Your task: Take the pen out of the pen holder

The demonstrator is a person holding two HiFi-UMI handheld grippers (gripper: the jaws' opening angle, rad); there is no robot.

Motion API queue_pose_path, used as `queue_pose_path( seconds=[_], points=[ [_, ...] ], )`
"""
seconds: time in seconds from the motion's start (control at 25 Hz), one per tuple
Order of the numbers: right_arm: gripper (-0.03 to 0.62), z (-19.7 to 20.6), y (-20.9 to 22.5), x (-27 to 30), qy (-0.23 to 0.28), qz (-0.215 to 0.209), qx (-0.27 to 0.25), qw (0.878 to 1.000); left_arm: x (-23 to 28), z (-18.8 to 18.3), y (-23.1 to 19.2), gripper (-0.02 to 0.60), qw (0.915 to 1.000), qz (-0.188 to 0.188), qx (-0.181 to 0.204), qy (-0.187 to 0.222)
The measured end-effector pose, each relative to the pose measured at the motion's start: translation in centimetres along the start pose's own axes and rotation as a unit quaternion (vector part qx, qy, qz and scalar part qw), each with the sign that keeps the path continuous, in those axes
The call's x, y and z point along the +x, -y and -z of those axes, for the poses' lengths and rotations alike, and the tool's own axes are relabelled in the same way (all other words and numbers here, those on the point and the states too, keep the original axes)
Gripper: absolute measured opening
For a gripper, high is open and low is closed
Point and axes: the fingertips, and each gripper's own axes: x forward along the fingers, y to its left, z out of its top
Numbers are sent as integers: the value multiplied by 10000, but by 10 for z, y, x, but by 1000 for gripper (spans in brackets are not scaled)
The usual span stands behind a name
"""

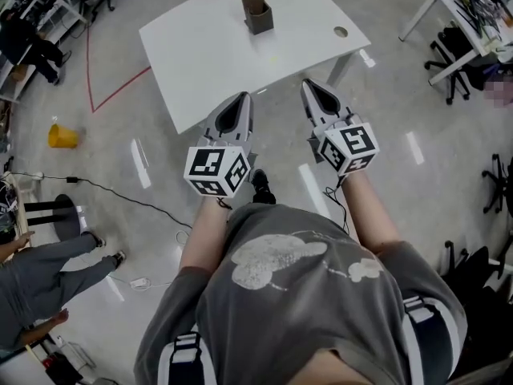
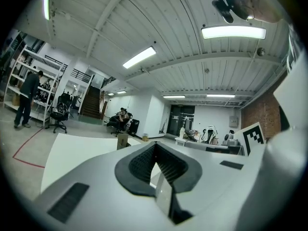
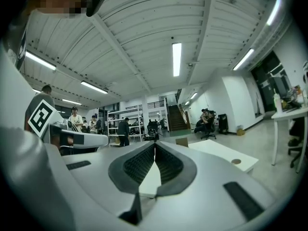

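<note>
A brown box-shaped pen holder (image 1: 256, 10) stands upright near the far edge of the white table (image 1: 208, 54). I cannot make out a pen in it. Both grippers are held level in front of the table's near edge, short of the holder. My left gripper (image 1: 241, 99) is shut with nothing between its jaws, and so is my right gripper (image 1: 309, 87). In the left gripper view the holder (image 2: 123, 141) shows small, left of the closed jaw tips (image 2: 155, 145). In the right gripper view the holder (image 3: 182, 142) sits just right of the closed tips (image 3: 155, 145).
The table has a round cable hole (image 1: 341, 32) at its right corner. On the floor lie a yellow object (image 1: 62, 136), a red tape line (image 1: 112, 91) and a black cable (image 1: 120, 195). A person's legs (image 1: 56, 267) are at the lower left. Office chairs (image 1: 449, 62) and another desk stand at the right.
</note>
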Motion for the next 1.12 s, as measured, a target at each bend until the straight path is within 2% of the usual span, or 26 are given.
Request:
queue_pose_path(
  seconds=[0.32, 0.72, 1.12],
  points=[
    [8, -12, 15, 83, -40, 31, -16, 10000, 51, -15, -61, 8, 9999, 39, -77, -63],
    [8, -8, 29, 151, -140, 266, -14, 9995, 88, -24, -120, 8, 9996, 152, -181, -132],
    [8, -6, 52, 183, -201, 405, 27, 9990, 116, -25, -144, 8, 9994, 165, -250, -197]
  ],
)
